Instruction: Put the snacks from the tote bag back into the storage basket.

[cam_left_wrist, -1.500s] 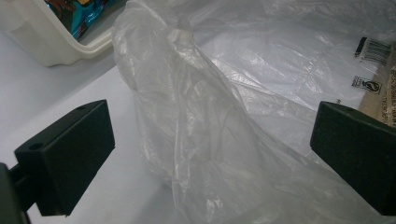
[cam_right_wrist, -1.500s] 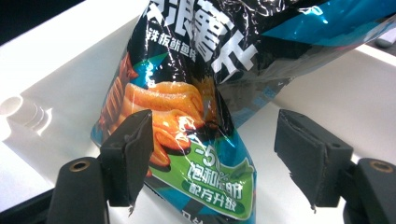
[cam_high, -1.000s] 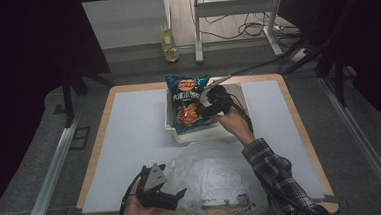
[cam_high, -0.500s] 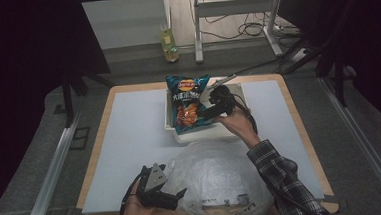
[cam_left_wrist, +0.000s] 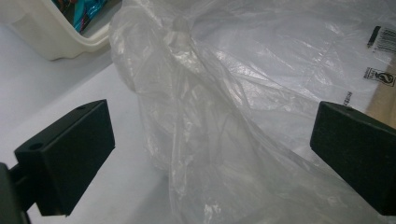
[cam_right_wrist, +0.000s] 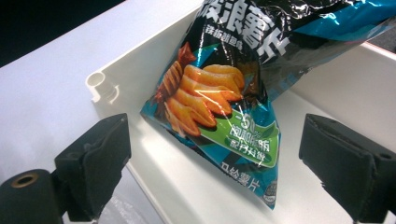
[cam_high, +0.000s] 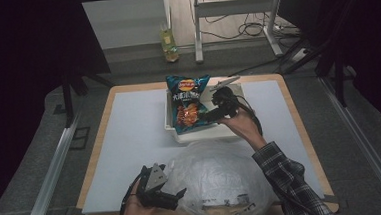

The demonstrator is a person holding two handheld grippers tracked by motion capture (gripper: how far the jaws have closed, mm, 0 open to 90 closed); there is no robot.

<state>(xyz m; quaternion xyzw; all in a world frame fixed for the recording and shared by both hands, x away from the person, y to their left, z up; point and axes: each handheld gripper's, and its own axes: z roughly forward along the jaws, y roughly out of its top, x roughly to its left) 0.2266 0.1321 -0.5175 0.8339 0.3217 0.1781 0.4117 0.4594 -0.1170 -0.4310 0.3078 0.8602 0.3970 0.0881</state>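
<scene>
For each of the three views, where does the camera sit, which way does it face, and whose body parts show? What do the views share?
High view: above the person's side, looking forward and down on the table; both forearms, left tool, right tool.
Left gripper view: rides the left tool, facing the clear plastic bag; open jaws.
Right gripper view: rides the right tool, facing the chip bag in the white bin; open jaws.
Shared: the bin shows in all three views.

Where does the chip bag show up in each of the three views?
High view: chip bag stands in the white bin at table centre, far side.
Left gripper view: a sliver of it at the top left, inside the bin.
Right gripper view: centre, lying between and beyond the black jaws.
Shared landmark: the white bin's rim.
</scene>
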